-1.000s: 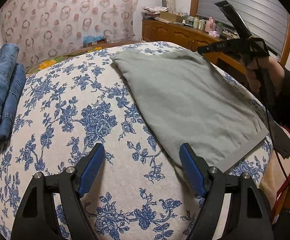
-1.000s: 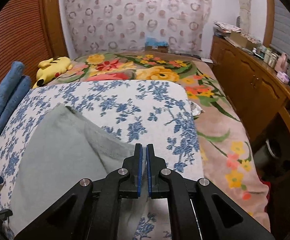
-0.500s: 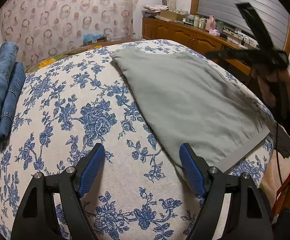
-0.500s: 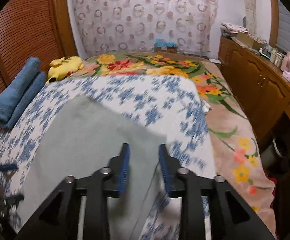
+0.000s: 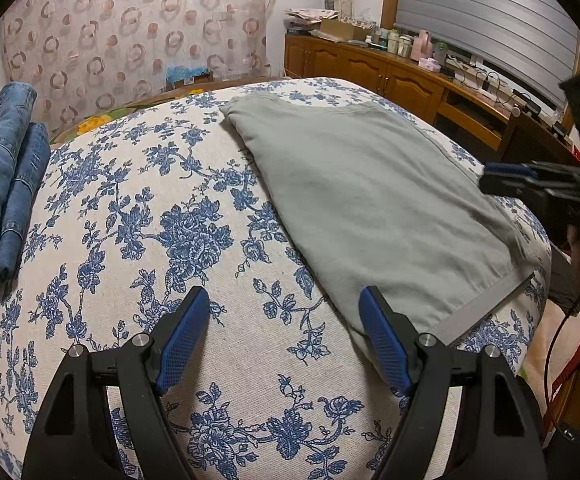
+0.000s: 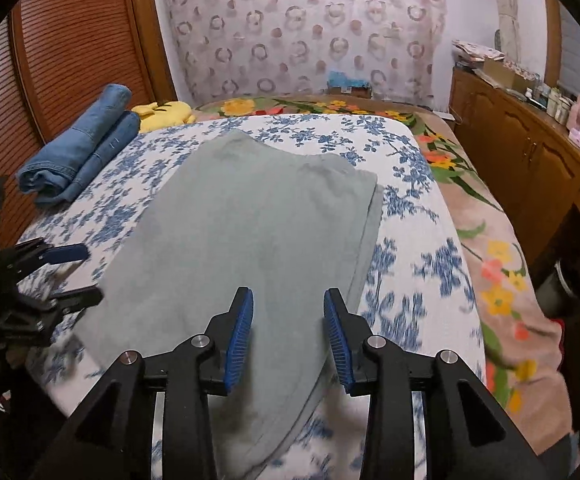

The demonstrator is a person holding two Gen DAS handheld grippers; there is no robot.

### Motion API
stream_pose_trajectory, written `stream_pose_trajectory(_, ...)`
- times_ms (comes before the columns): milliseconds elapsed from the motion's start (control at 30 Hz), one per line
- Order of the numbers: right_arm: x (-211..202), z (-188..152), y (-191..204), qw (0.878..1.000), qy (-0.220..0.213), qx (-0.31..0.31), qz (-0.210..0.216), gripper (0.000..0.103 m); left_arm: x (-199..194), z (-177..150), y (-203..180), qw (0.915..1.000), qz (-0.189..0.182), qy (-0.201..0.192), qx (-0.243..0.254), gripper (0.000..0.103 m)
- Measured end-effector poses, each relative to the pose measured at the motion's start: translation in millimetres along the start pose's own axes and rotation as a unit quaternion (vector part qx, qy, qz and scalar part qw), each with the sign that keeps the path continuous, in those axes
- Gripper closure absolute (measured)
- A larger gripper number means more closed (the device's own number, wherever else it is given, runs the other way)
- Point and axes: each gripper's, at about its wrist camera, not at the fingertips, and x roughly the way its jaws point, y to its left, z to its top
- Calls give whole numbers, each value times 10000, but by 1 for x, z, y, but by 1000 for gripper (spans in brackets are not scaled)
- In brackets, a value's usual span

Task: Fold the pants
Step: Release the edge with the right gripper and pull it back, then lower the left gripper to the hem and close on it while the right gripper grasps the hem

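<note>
Grey pants (image 6: 250, 232) folded flat on floral bed cover (image 5: 138, 216), 12 o'clock of right tool (image 6: 288, 334) | right tool: apart, empty | left tool (image 5: 284, 338): apart, empty, pants edge at 2 o'clock | rolled jeans (image 6: 78, 152) at 10 o'clock

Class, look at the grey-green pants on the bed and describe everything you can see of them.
The grey-green pants look like soft knit cotton, folded flat into a long panel with a hemmed band at one end. They lie smooth on the blue-flowered cream cover, angled across it. Both grippers, left and right, are open; neither grips the cloth.
</note>
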Motion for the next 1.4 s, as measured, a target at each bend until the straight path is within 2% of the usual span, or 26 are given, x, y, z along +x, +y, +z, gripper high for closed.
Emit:
stream_pose_trajectory(167,-19,-15,13,9998,-70,-101,-146,65,-6,-2,-1,9999,21,-154,43,25)
stream_pose_trajectory(333,-34,-23,19,9996,-189,-138,-185,65,-20,-4,-2,9994,-196,-294,-14,27)
stream_pose_trajectory(533,-36,-33,21,9997,-167,-70,-175,65,-31,-11,-16,9986,-444,-283,109,38)
stream_pose_trajectory(700,-35,-39,22,9998,-119,15,-136,65,-29,-22,-27,9980,-570,-103,241,53)
stream_pose_trajectory(1000,-34,-43,21,9998,-112,119,-90,65,-25,-26,-34,9974,-695,-31,203,61)
stream_pose_trajectory(1267,-35,-48,22,9998,-88,133,-79,65,-22,-27,-37,9966,-798,-41,181,62)
stream_pose_trajectory(1400,-35,-48,21,9998,-94,176,-70,65,-21,-27,-38,9959,-889,-52,183,72)
